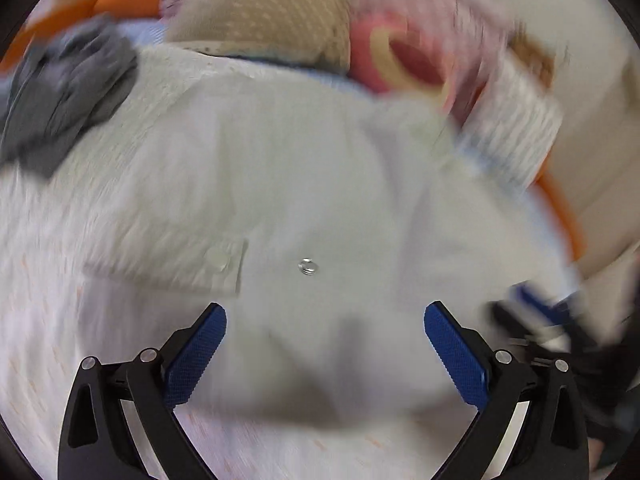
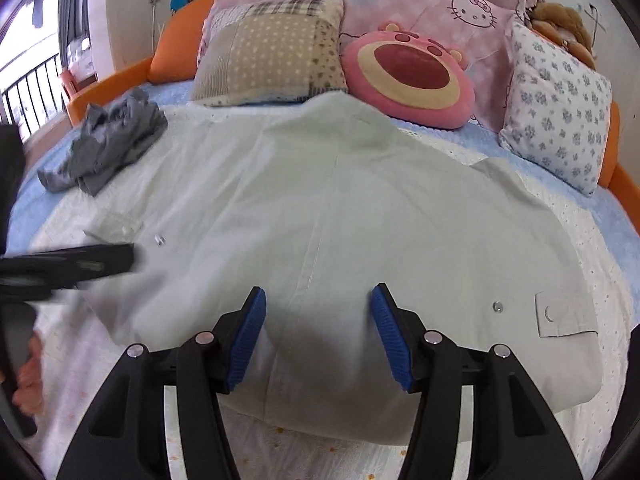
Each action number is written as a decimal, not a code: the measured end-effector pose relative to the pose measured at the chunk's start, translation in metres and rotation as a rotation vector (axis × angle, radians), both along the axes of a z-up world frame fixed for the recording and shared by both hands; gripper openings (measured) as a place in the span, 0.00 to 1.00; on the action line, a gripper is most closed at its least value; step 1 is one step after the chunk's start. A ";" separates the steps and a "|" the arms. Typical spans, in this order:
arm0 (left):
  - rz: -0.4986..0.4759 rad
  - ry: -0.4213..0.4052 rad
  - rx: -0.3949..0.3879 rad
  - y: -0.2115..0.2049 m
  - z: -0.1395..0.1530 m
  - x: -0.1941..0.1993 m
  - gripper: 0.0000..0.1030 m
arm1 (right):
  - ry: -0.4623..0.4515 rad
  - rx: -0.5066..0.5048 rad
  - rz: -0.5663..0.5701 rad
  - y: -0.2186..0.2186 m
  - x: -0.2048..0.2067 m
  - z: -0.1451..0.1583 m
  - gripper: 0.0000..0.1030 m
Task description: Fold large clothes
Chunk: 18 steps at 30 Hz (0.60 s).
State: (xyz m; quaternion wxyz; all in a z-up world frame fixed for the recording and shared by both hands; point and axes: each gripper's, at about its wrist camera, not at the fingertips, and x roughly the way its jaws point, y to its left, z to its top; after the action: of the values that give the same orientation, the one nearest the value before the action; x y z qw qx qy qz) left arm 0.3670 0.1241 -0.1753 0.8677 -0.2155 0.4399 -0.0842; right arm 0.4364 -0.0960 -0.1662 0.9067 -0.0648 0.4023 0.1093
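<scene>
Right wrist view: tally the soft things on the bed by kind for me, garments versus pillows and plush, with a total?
Garments: 2, the large pale white snap-button garment spread flat and the crumpled grey garment.
Square pillows: 2, the beige patchwork pillow and the white blue-flowered pillow.
Plush: 2, the pink round bear-face cushion and a brown plush toy.
Total: 6.

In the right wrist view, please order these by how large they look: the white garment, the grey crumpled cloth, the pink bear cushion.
1. white garment, by far the largest
2. pink bear cushion
3. grey crumpled cloth

The last two look nearly alike, so their order is unsure.
</scene>
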 end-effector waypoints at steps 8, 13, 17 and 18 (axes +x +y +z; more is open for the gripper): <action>0.134 0.072 -0.534 0.066 -0.039 -0.065 0.98 | -0.004 -0.014 -0.003 0.008 -0.001 -0.005 0.63; 0.203 0.110 -0.538 0.073 -0.071 -0.053 0.98 | -0.001 0.012 -0.006 0.005 -0.002 -0.008 0.63; 0.254 0.119 -0.495 0.073 -0.089 -0.038 0.98 | -0.010 0.009 0.006 0.005 -0.002 -0.010 0.62; 0.269 0.113 -0.507 0.072 -0.093 -0.035 0.98 | -0.014 0.011 0.006 0.006 -0.003 -0.011 0.62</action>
State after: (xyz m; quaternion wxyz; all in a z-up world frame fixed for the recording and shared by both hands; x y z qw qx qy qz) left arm 0.3319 0.1965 -0.2686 0.7638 -0.4861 0.4199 -0.0633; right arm 0.4333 -0.0904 -0.1769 0.9095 -0.0620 0.3950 0.1135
